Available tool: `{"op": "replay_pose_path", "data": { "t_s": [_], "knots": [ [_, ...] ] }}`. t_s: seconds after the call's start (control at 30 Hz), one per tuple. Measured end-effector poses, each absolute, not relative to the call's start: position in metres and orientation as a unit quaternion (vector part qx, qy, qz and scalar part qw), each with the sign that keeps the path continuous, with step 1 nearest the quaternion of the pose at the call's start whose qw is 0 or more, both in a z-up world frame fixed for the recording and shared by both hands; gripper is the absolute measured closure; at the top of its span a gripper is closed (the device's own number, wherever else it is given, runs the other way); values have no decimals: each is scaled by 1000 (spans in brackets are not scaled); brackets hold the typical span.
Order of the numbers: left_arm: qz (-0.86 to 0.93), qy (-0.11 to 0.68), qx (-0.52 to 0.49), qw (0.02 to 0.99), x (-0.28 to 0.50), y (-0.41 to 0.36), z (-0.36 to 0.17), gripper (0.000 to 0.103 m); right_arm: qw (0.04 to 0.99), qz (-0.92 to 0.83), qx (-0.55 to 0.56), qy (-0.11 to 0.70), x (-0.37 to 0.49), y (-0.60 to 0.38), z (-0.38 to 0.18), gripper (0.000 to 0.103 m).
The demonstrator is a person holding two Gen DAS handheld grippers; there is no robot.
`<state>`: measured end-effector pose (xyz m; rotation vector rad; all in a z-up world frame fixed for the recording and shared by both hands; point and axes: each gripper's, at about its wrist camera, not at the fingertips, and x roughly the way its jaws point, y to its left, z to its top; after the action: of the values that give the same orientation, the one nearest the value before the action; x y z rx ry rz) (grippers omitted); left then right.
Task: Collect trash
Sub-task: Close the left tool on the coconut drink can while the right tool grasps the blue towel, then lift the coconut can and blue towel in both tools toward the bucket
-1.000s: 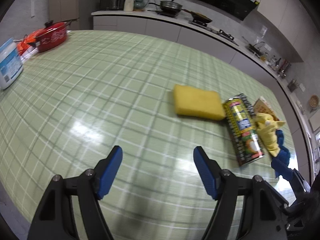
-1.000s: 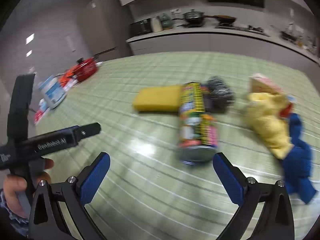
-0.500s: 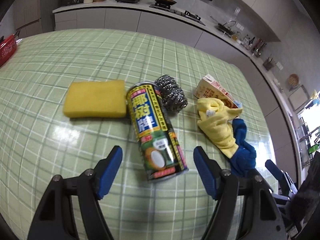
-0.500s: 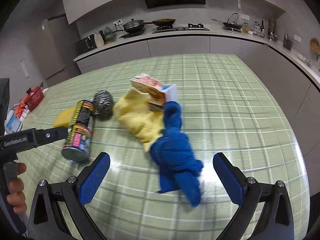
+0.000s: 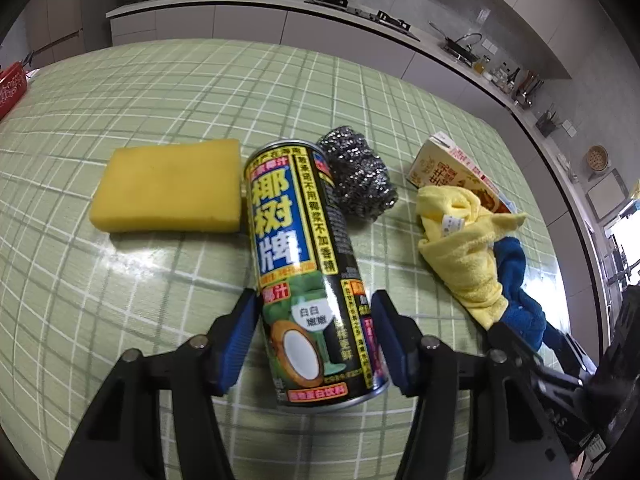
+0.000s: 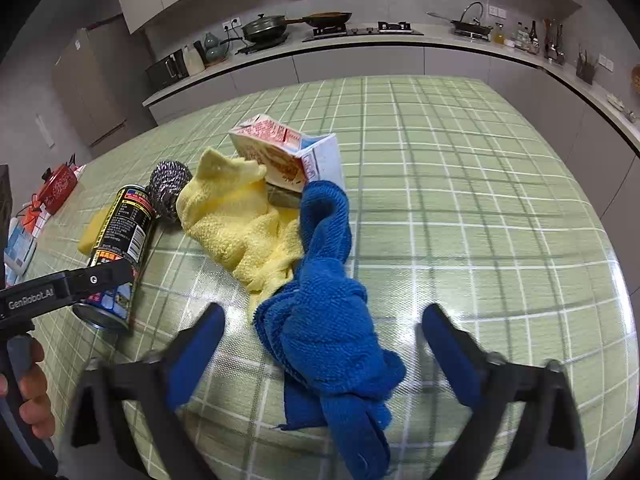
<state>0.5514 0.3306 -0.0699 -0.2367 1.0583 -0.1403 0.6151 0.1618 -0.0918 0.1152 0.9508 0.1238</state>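
Left gripper (image 5: pixel 316 338) straddles the lying drink can (image 5: pixel 308 264) at lower centre, pads not clearly touching. Right gripper (image 6: pixel 320 344) spread wide around the blue cloth (image 6: pixel 328 320), holding nothing.

My left gripper (image 5: pixel 314 336): black linkage arms, blue pads (image 5: pixel 240 340) on finger inner faces, round silver pivot screws. White "GenRobot.AI" lettering on its black side bar, seen from right wrist. My right gripper (image 6: pixel 320 344): same black frame, blue pads (image 6: pixel 452 352). My left hand (image 6: pixel 30 392): bare skin, grey handle.
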Motion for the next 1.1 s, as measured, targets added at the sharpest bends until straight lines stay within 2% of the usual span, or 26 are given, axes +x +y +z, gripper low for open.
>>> {"op": "replay_pose_path", "data": {
  "t_s": [0.07,0.1,0.17,0.63,0.83,1.1],
  "knots": [
    [-69,500,-109,856,545,332,-69,47,884,64,58,459,615,161,-93,44],
    [-70,499,-106,857,541,332,-69,47,884,66,60,458,616,159,-93,50],
    [-74,498,-105,857,534,333,-69,48,883,71,68,459,615,155,-94,54],
    [-67,471,-120,871,477,322,-56,49,892,109,79,432,573,125,-70,60],
    [-70,457,-126,878,459,289,-47,49,891,137,75,427,557,112,-61,60],
    [-141,445,-93,879,441,238,-38,49,906,89,102,402,509,72,-45,61]
  ]
}}
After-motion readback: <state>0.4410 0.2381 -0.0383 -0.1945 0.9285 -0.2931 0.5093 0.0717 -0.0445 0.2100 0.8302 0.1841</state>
